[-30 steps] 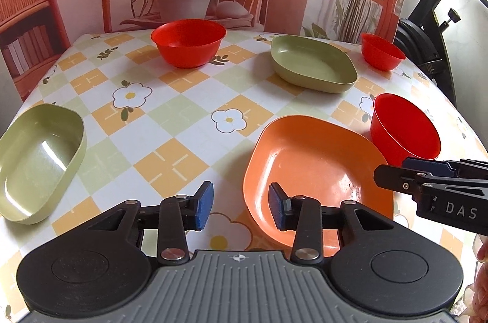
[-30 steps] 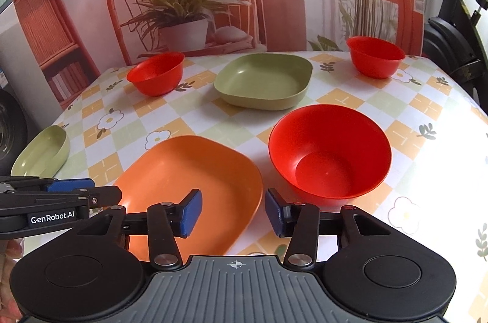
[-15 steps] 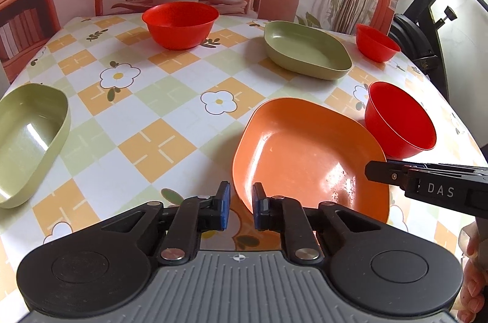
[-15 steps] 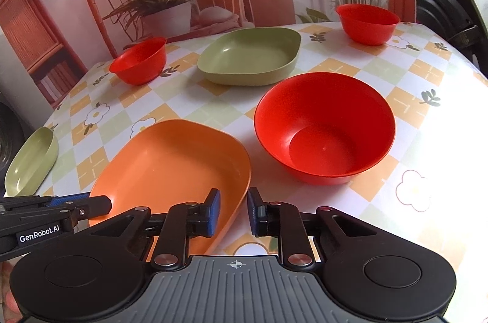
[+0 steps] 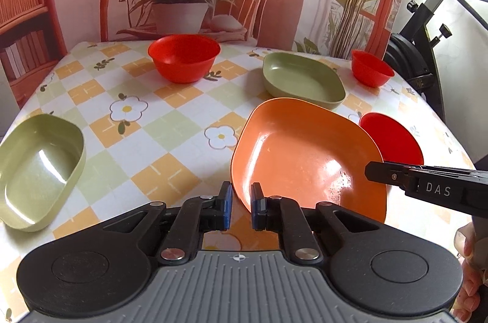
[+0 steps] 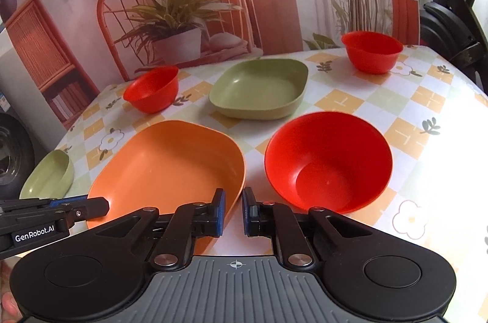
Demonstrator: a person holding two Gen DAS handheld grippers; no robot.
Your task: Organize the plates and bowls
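1. Checked floral tablecloth covers the counter [image 5: 170, 158]; a printed backdrop of a chair and potted plant stands behind it, and an exercise bike shows at the right edge of the frame.
2. Dishes are scattered. The orange plate [image 5: 302, 158] sits lower centre, with a red bowl [image 6: 328, 161] just beside it on the right. A green plate [image 5: 302, 79] lies centre-back and a second green plate [image 5: 36, 167] at the left edge. Two more red bowls sit at the back: one upper centre [image 5: 184, 56], one upper right [image 5: 370, 71].
3. Left tongs [image 5: 241, 205] are pinched on the near-left rim of the orange plate, with only a narrow gap between the pads and the rim in it.
4. Right tongs [image 6: 233, 211] are narrowed the same way at the plate's near-right rim. Contact there looks likely, but I cannot tell for certain.
5. The plate's far edge appears tilted up in the left view, overlapping the near red bowl.
6. Judged step: two-handed pickup of the orange plate, early in the task, with nothing stacked yet.
7. Next move needs a level lift that clears the red bowl, then a carry onto a green plate for nesting. Risk: a thin rim grip could let the plate pivot or slip.
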